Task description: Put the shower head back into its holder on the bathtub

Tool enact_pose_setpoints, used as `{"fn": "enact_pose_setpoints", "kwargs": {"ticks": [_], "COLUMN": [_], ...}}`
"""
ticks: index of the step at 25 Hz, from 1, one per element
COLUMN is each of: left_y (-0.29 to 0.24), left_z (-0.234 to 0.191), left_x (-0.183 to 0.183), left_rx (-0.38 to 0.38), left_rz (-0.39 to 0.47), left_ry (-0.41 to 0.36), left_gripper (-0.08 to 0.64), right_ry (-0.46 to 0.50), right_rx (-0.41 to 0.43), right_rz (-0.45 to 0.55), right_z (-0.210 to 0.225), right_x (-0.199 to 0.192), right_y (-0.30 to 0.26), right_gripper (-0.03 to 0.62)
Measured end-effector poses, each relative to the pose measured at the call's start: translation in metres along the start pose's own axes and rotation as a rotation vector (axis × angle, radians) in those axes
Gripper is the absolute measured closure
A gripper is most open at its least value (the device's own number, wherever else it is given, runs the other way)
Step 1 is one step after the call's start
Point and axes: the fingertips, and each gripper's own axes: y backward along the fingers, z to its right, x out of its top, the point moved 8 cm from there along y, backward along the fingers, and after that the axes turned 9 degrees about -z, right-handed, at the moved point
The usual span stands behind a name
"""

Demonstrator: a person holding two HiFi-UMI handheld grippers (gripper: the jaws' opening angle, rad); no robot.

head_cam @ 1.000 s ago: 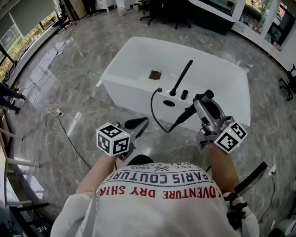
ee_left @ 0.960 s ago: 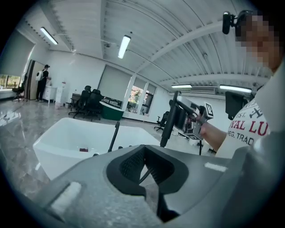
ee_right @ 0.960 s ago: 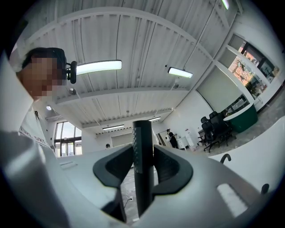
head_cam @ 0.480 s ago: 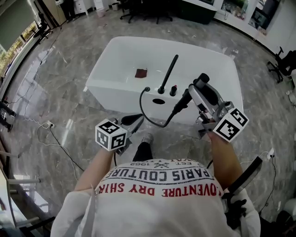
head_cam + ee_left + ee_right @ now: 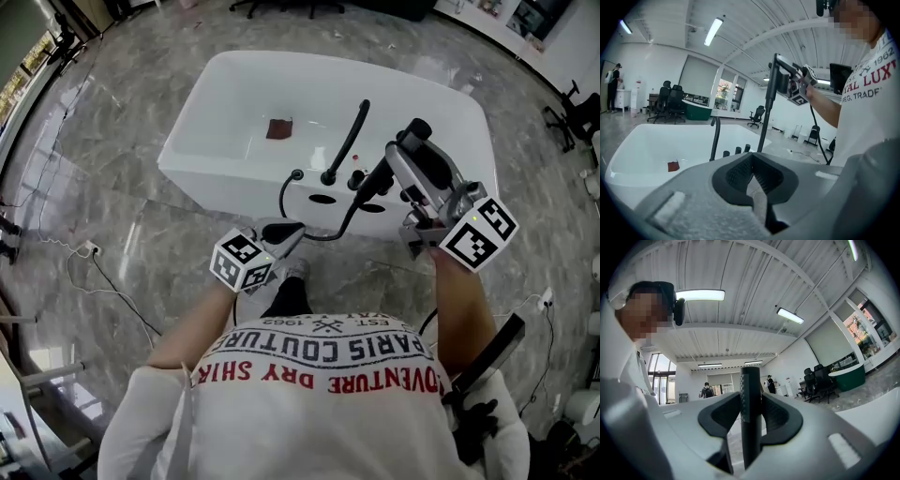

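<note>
The white bathtub [image 5: 225, 103] lies ahead of me. On its near rim stand a black spout [image 5: 349, 141], small knobs [image 5: 356, 178] and a dark oval holder opening [image 5: 322, 198]. My right gripper [image 5: 398, 159] is shut on the black shower head handle [image 5: 375, 186], which hangs just right of the knobs. Its hose [image 5: 305, 225] loops down from the rim. In the right gripper view the handle [image 5: 750, 399] stands upright between the pads. My left gripper [image 5: 286, 228] is shut and empty, low before the tub's side. The left gripper view shows its jaws [image 5: 752, 176] and the raised handle [image 5: 769, 89].
A small dark red object [image 5: 278, 128] lies on the tub's bottom. Cables [image 5: 94, 253] run over the marble floor at the left. Office chairs [image 5: 281, 7] stand beyond the tub. My shoe [image 5: 297, 272] is close to the tub's side.
Both grippers have come closer to the tub. The right one carried the shower head up beside the knobs on the rim. The left one sank towards the tub's side.
</note>
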Motion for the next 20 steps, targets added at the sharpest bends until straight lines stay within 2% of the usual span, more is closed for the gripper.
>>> {"fn": "enact_pose_setpoints", "kwargs": {"ticks": [3,4,9,11,15,20], "left_y": [-0.024,-0.031,-0.065,-0.083,-0.113,-0.151], "left_z": [-0.023,-0.028,-0.050,-0.057,-0.057,-0.036], "left_x": [-0.007,-0.010,-0.028,-0.040,-0.057,-0.079], "left_rx": [-0.012,-0.021,-0.046,-0.043,-0.056,-0.066], "left_rz": [-0.059,-0.077,-0.196,-0.258,-0.350,-0.440], "left_ry": [-0.024,-0.023,-0.041,-0.077,-0.154,-0.293], "left_gripper": [0.550,0.482,0.419,0.390,0.378,0.374], "right_ry": [-0.016,-0.024,-0.068,-0.084,-0.060,-0.070], "right_rx": [0.014,0.021,0.031,0.037,0.044,0.038], "right_rz": [0.011,0.021,0.035,0.034,0.024,0.022], "right_z": [0.013,0.016,0.026,0.025,0.018,0.017], "right_x": [0.013,0.017,0.030,0.033,0.040,0.046], "right_y": [-0.016,-0.020,-0.033,-0.032,-0.032,-0.024], "right_gripper": [0.451,0.449,0.449,0.449,0.449,0.449]}}
